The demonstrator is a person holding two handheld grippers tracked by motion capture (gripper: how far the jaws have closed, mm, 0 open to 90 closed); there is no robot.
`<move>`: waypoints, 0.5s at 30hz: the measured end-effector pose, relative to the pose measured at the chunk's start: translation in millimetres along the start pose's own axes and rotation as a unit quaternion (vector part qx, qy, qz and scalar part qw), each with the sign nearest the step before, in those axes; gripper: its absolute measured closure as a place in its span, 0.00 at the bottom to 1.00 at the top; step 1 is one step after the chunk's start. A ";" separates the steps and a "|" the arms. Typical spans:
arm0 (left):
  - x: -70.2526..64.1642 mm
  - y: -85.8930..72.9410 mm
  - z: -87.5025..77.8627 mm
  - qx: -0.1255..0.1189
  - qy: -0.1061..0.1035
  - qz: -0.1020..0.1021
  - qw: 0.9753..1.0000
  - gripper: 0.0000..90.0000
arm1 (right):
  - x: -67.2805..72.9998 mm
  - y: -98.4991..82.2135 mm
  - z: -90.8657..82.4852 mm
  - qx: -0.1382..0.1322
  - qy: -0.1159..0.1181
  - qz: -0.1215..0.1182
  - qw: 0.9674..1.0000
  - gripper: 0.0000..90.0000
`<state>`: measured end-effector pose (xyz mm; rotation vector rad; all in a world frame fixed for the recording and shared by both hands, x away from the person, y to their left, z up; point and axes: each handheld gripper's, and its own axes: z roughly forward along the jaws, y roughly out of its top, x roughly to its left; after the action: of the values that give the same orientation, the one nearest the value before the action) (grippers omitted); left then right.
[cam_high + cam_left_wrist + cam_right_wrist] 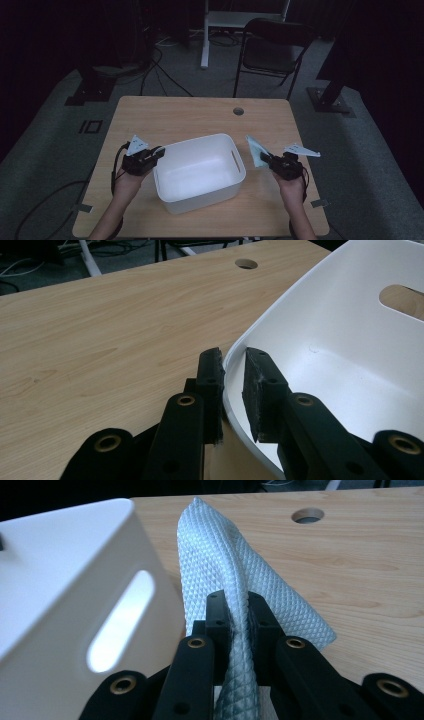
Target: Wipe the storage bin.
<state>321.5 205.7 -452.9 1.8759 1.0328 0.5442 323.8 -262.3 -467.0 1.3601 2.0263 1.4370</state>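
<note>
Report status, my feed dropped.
Left gripper clamps white bin rim. Right gripper shut on light-blue cloth, beside bin. Nothing in the way.

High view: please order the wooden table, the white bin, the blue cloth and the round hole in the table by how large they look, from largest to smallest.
1. wooden table
2. white bin
3. blue cloth, pinched in the right gripper
4. round hole

The cloth is folded and partly hidden by the jaws, so it may be larger than it looks.
</note>
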 end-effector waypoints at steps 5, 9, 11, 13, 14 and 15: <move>-0.4 0.2 0.0 0.001 0.002 0.003 1.000 0.87 | 14.8 4.0 -11.5 -0.010 0.012 -0.009 1.000 0.92; -0.1 0.4 0.0 0.001 0.003 0.003 1.000 0.87 | 25.9 7.9 -21.9 -0.022 0.030 -0.013 0.999 0.92; 1.1 0.6 0.2 0.002 0.005 0.003 1.000 0.87 | 31.3 10.0 -26.5 -0.029 0.037 -0.015 0.999 0.92; 1.7 0.6 0.2 0.002 0.005 0.002 1.000 0.87 | 33.7 11.0 -28.7 -0.032 0.042 -0.018 0.998 0.92; 3.0 0.5 0.1 0.000 0.008 0.001 1.000 0.87 | 36.3 11.9 -30.7 -0.033 0.044 -0.021 0.998 0.92; 3.8 0.5 0.0 0.000 0.010 0.000 1.000 0.87 | 40.8 13.4 -33.8 -0.037 0.048 -0.026 0.998 0.92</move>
<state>323.8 208.8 -452.6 1.8744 1.0449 0.5633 286.9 -247.0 -429.8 1.2217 2.0285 1.5655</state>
